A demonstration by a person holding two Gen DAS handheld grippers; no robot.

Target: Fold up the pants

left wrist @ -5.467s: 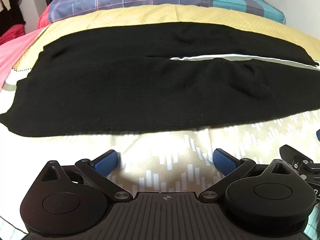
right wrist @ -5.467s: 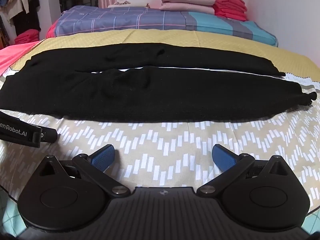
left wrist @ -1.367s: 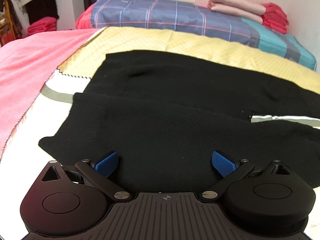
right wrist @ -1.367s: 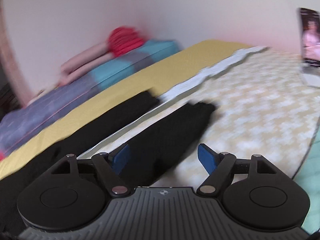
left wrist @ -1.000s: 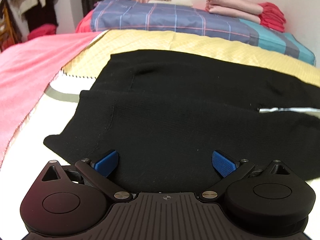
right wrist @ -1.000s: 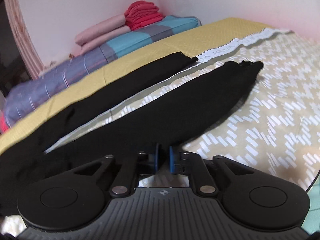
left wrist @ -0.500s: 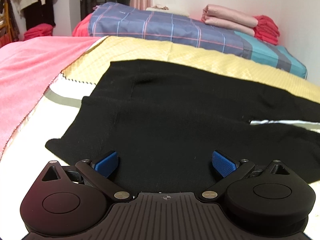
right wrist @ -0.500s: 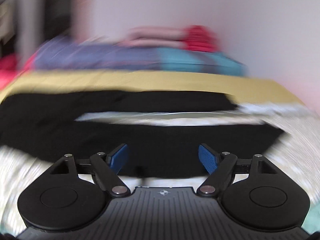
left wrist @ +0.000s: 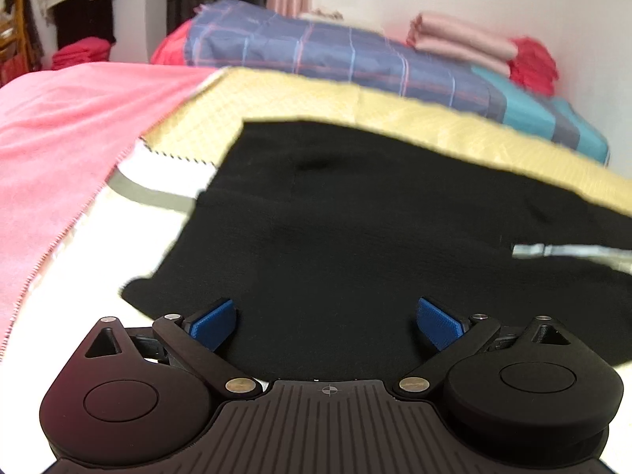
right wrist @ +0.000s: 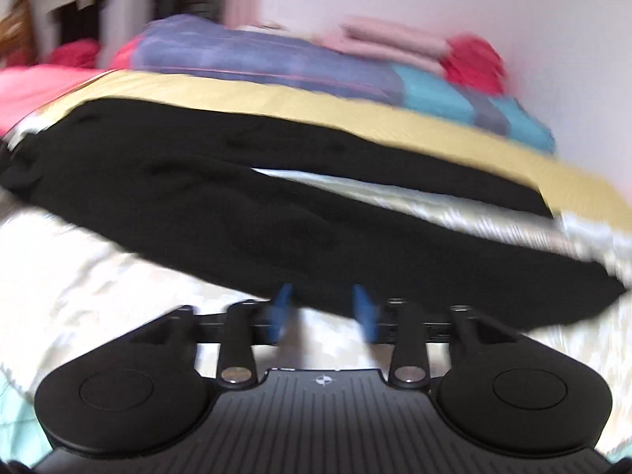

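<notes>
The black pants (left wrist: 355,213) lie spread flat on the bed (left wrist: 79,237), waist end toward the left and the two legs running off to the right with a pale strip of bedcover showing between them. The left tongs (left wrist: 327,322) hover over the waist end, jaws spread wide, blue pads (left wrist: 213,322) on either side with nothing pressed between them; the near edge of the waistband passes just below and left of the left pad. In the blurred right wrist view, the right tongs (right wrist: 322,310) sit at the near edge of the nearer leg (right wrist: 316,245), jaws narrowed and closing. The leg's hem edge lies just ahead of the pads, and whether any cloth is between them cannot be told through the blur
</notes>
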